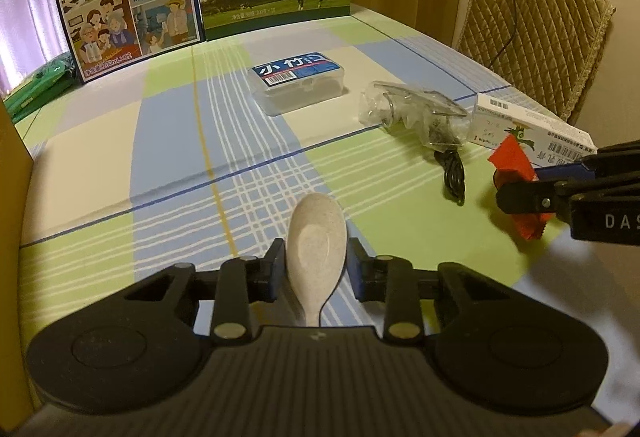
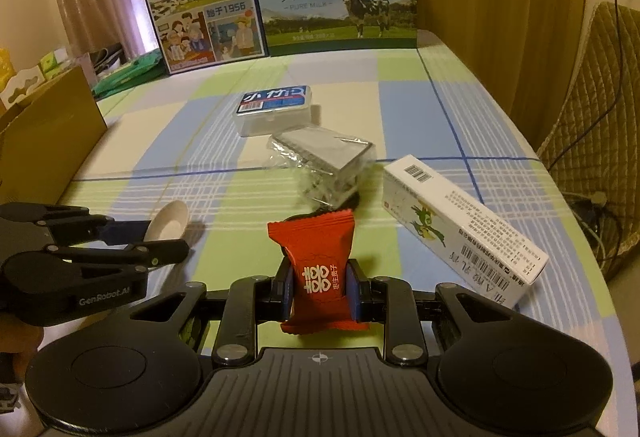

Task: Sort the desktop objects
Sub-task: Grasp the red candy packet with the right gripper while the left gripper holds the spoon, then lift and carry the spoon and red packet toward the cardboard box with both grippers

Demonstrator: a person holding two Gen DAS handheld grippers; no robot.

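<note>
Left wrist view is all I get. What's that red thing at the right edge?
Observer: A red candy packet with white characters printed on it, pinched upright in the right gripper.
Visitor: And what's inside the clear bag?
Observer: The bag holds a flat grey rectangular block.
Visitor: Anything off to the far left?
Observer: An open cardboard box, with small cartons beyond it.
</note>
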